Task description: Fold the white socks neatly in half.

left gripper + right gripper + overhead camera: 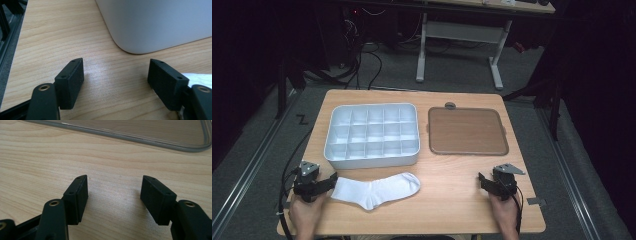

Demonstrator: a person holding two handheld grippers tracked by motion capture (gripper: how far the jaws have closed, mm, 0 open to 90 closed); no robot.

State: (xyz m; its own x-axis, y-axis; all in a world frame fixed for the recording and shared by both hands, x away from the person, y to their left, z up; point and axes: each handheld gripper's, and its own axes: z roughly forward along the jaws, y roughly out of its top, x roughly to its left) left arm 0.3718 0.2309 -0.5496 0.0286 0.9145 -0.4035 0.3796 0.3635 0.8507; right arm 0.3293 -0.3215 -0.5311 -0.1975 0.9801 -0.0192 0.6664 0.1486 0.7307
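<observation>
A white sock (377, 189) lies flat on the wooden table (452, 170), in front of a white divided box (372, 134). My left gripper (331, 182) rests at the table's front left, open, its tips just left of the sock's cuff. In the left gripper view the left gripper (116, 75) has bare wood between its jaws, the box corner (155, 25) ahead and a strip of sock (200, 78) at the right edge. My right gripper (482, 181) sits at the front right, open and empty. The right gripper (113, 192) faces the tray's rim (140, 138).
A brown tray (467, 131) with a grey rim lies right of the box, with a small grey knob (450, 105) behind it. Beyond the table stand a white desk frame (462, 45) and cables on the floor. A metal rail (247, 170) runs along the left.
</observation>
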